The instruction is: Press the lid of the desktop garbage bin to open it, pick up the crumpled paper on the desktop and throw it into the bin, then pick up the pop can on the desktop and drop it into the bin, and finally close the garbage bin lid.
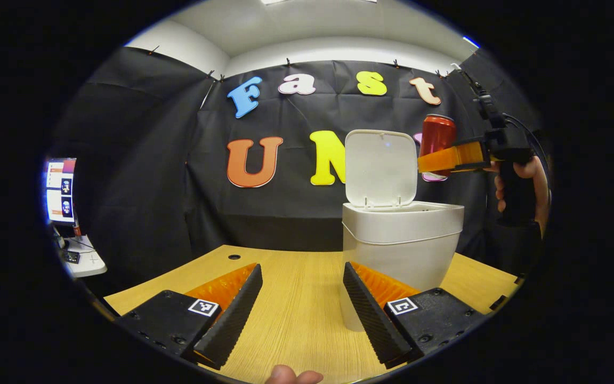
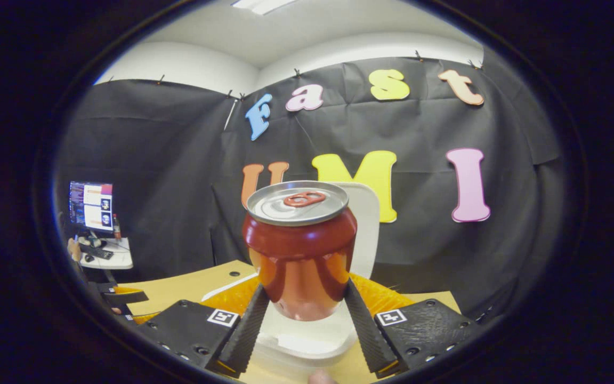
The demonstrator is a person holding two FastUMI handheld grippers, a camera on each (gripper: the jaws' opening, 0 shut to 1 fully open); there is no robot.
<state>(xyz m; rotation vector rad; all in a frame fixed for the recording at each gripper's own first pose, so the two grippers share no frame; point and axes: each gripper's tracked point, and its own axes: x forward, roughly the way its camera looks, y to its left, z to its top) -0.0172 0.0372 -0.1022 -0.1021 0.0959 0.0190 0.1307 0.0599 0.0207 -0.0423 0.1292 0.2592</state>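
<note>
Above the open bin (image 1: 400,234), just right of its raised lid (image 1: 380,168), my right hand-held gripper (image 2: 301,304) grasps the upright pop can (image 2: 300,250); my left hand-held gripper (image 1: 303,298) hangs released near the desk (image 1: 296,314).

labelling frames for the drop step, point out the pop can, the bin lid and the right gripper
pop can (image 2: 300,261), right gripper view, on its red side wall
bin lid (image 1: 380,168), left gripper view, on the raised lid's inner face
right gripper (image 2: 301,306), right gripper view, midway between its fingertips

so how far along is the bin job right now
Done: the lid stands open on the bin. In hand: the right gripper holds the pop can upright above the bin. Left: drop it, close the lid. The left gripper is open. Crumpled paper: can't tell.
</note>
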